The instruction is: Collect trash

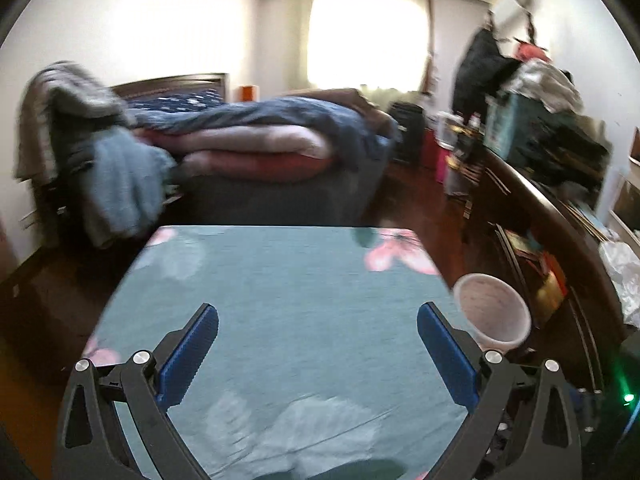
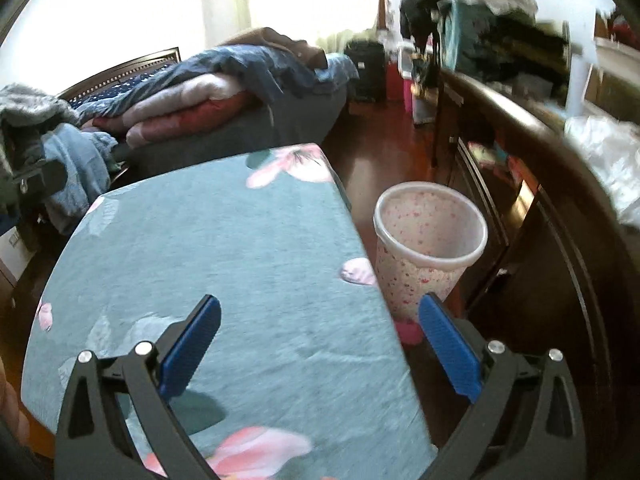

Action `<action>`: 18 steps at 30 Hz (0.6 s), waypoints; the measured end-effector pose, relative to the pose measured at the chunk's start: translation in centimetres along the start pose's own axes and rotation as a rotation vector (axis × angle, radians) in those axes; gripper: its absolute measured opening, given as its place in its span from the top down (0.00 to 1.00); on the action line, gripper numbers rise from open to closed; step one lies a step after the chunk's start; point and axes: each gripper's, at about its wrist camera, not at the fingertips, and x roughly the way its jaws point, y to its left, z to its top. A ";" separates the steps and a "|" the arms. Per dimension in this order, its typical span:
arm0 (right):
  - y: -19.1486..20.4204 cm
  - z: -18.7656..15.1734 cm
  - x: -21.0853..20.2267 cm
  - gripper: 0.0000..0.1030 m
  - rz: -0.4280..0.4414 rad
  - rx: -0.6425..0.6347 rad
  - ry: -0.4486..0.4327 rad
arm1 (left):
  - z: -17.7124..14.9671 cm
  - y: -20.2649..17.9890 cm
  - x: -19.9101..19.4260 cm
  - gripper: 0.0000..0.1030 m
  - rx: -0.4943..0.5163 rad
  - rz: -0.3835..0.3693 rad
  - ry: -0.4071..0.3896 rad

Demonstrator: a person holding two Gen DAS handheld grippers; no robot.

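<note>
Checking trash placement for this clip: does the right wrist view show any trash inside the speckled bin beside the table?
No. The bin stands on the floor right of the table, and its visible interior shows only speckled wall.

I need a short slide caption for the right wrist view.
Open right gripper above a teal floral tablecloth, beside a speckled wastebasket on the floor.

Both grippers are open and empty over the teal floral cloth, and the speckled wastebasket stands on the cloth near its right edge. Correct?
Not quite. The speckled wastebasket stands on the floor beside the teal floral cloth, as the right wrist view shows. The left gripper and right gripper are open and empty.
</note>
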 end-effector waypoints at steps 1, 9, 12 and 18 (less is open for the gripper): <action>0.9 -0.2 -1.0 0.04 -0.003 -0.020 -0.018 | -0.3 0.9 -0.9 0.04 -0.013 0.023 -0.007; 5.1 -1.0 -7.9 0.04 0.063 -0.075 -0.121 | -1.6 6.2 -7.0 0.04 -0.059 0.077 -0.076; 6.3 -1.2 -10.4 0.03 0.084 -0.089 -0.159 | -1.8 7.7 -9.4 0.04 -0.088 0.073 -0.101; 7.4 -1.4 -14.8 0.03 0.071 -0.118 -0.245 | -2.1 9.4 -14.4 0.04 -0.100 0.101 -0.191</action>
